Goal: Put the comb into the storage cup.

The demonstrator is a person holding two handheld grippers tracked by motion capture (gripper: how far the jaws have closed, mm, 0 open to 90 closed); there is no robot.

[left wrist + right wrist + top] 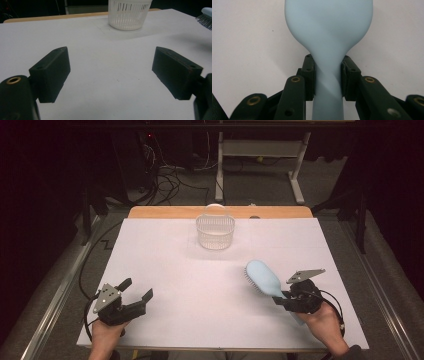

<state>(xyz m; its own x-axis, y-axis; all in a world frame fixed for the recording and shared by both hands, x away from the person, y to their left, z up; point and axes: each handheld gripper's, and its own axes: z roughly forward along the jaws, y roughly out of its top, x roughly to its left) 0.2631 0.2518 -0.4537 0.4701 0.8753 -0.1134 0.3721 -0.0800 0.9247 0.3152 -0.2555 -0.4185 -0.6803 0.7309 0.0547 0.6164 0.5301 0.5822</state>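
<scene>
Presently, a blue hairbrush point(265, 279) is clamped by the right gripper point(285, 299); the left gripper's point(136, 294) jaws are held wide apart, empty.

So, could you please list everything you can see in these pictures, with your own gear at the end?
hairbrush: one, pale blue, dark bristles facing left, right of the table's middle, its handle clamped in the right gripper.
basket: one, white slotted plastic, upright at the far middle of the table.
table: one, white sheet over a wooden top whose far edge shows.
cables: several, dark, on the grey floor beyond the table.
desk frame: one, white metal, on the floor behind.
left gripper: one, black, jaws wide apart and holding nothing, near left corner.
right gripper: one, black, jaws closed on the brush handle.
hands: two, at the near edge.
</scene>
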